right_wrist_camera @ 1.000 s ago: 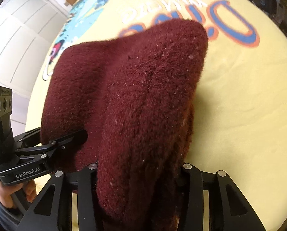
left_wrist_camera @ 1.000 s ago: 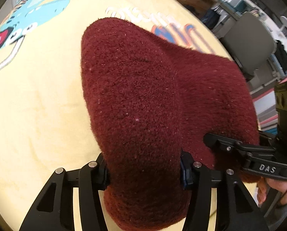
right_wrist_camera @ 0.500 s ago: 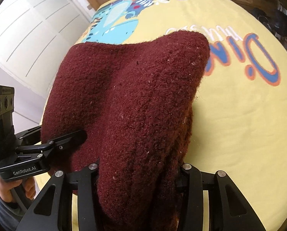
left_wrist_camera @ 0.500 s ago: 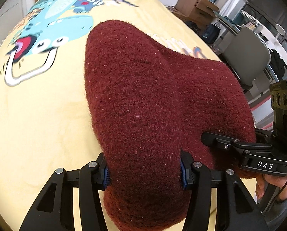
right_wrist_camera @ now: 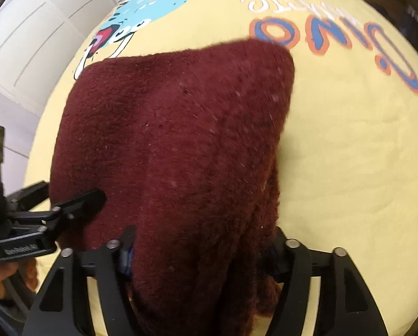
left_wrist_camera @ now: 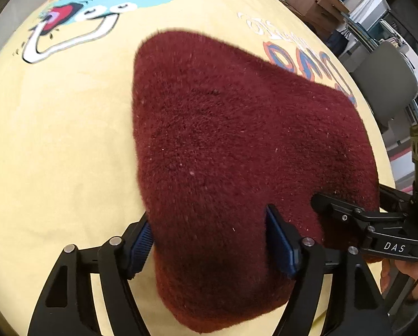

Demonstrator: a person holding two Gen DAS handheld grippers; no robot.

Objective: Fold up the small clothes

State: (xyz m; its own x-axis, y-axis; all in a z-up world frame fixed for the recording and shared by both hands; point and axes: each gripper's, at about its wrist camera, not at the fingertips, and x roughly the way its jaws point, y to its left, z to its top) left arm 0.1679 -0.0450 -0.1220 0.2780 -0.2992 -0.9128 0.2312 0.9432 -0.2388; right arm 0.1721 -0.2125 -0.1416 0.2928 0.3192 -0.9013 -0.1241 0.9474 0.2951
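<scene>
A fuzzy maroon garment (left_wrist_camera: 231, 145) hangs doubled over between both grippers, above a yellow bedsheet (left_wrist_camera: 55, 145) with a dinosaur print. My left gripper (left_wrist_camera: 211, 240) is shut on its near left edge, blue pads pressing the cloth. My right gripper (right_wrist_camera: 200, 249) is shut on the near right edge of the same garment (right_wrist_camera: 181, 145). The far folded edge droops toward the sheet (right_wrist_camera: 349, 154). Each gripper shows in the other's view, the right one in the left wrist view (left_wrist_camera: 346, 218) and the left one in the right wrist view (right_wrist_camera: 66, 210).
The sheet carries blue and orange lettering (right_wrist_camera: 321, 39) and a cartoon dinosaur (left_wrist_camera: 97, 8). A grey chair (left_wrist_camera: 382, 84) and cardboard boxes (left_wrist_camera: 312, 0) stand beyond the bed's right side. White cupboard doors (right_wrist_camera: 35, 28) lie to the left.
Both grippers have carried the garment forward and lower over the sheet. More of the print shows beyond the garment, and its far edge spreads wider and flatter.
</scene>
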